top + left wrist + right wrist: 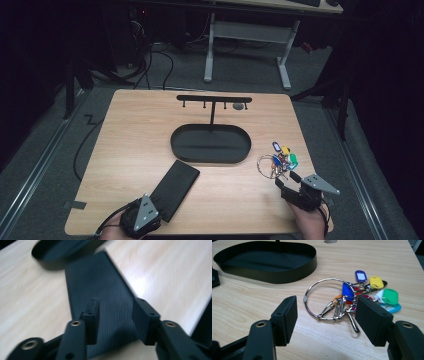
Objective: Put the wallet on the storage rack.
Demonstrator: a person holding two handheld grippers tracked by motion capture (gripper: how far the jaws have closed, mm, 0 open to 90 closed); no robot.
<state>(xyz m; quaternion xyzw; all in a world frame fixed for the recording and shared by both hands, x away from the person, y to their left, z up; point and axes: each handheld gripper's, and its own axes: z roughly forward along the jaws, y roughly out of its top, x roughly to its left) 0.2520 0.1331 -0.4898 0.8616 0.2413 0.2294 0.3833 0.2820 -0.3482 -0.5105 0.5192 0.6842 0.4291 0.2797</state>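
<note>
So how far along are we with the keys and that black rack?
Nothing looks done: the key ring lies on the table, off the hook rack and outside the tray. In hand: right tongs open, framing the ring; left tongs open over the black case. Left: grasping and placing.

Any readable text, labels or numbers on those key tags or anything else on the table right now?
None can be read.
Key tags: the blue tag has a white insert, but no legible writing shows on it.
Black tray, dark flat case, both hand-held grippers: no markings visible.
</note>
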